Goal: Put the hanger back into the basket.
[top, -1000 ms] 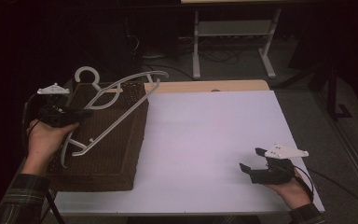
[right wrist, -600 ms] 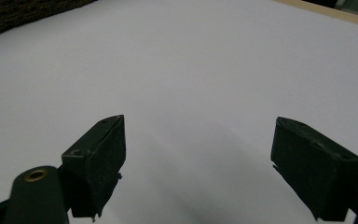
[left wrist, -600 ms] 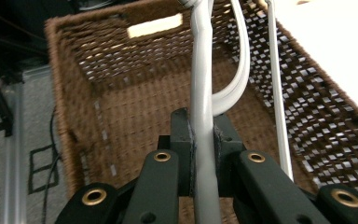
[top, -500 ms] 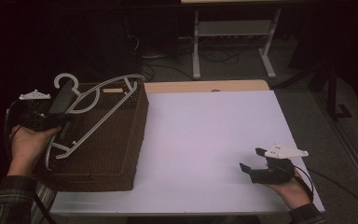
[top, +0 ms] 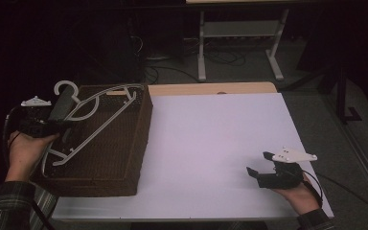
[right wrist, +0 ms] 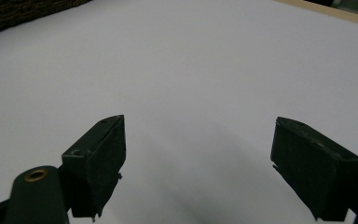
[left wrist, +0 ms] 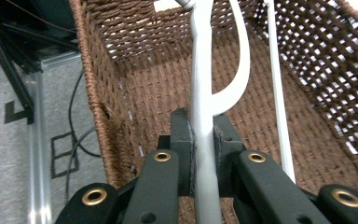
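Observation:
A white plastic clothes hanger lies slanted over the brown wicker basket at the table's left, its hook past the basket's far left corner. My left gripper is shut on the hanger near its neck, at the basket's left rim. In the left gripper view the white hanger bar runs up between the black pads, over the woven basket floor. My right gripper rests near the table's front right, open, with only the white tabletop between its jaws.
The white table has a wooden strip along its far edge. A metal stand and cables stand on the dark floor behind. The basket's dark edge shows far off in the right gripper view.
My left hand has carried the hanger leftward and lower, so it now lies flatter over the basket. The right hand has not moved.

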A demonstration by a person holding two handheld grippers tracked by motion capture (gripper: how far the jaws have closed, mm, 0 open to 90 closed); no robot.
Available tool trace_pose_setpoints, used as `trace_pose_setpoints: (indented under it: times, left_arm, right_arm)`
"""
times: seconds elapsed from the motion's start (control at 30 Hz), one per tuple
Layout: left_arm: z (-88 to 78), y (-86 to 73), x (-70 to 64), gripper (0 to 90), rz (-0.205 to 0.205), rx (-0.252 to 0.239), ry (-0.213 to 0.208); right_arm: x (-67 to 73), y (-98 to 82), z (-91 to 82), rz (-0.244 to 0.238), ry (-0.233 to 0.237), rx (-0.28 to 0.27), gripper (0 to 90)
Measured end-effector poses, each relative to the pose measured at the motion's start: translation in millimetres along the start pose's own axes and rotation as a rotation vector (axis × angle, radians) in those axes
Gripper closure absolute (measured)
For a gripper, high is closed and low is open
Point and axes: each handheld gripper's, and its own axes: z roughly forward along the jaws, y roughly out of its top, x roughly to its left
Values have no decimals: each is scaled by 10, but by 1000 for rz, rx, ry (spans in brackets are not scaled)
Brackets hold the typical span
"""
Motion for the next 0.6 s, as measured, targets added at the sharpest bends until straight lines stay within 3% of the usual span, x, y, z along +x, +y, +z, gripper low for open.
trace_pose_setpoints:
  times: [0.5,0.53,0.6]
  left_arm:
    - [199,-200,126,814,-29,25,-48]
    - [221,-218,122,814,-9,64,-28]
    - [251,-243,120,809,-7,81,-34]
  right_arm:
    - [-11,-8,-5,3,-7,1,172]
    - [-9,-9,-5,3,-6,2,172]
    - [-7,-12,-5,4,-7,3,172]
